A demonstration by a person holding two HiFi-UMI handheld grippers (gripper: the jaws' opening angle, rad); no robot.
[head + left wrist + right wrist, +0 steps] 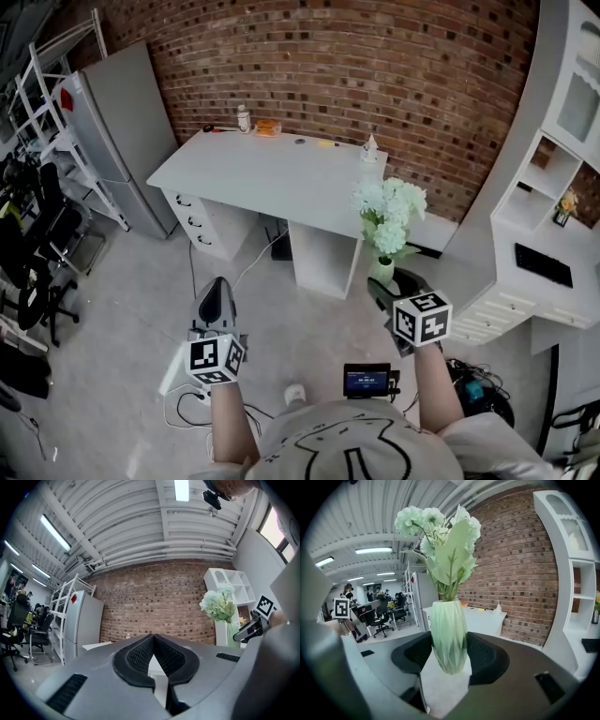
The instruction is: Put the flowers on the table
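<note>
Your right tool grips the vase of flowers in mid-air, off the desk's front edge; your left tool hangs pinched together, empty.

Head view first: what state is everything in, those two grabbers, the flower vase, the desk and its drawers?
Left gripper, shut, empty.
Right gripper, shut on the vase.
Vase, upright, held in the air short of the table.
Flowers, standing in the vase.
Table, vase not yet on it; small items along its back edge.
Drawers, shut.
</note>
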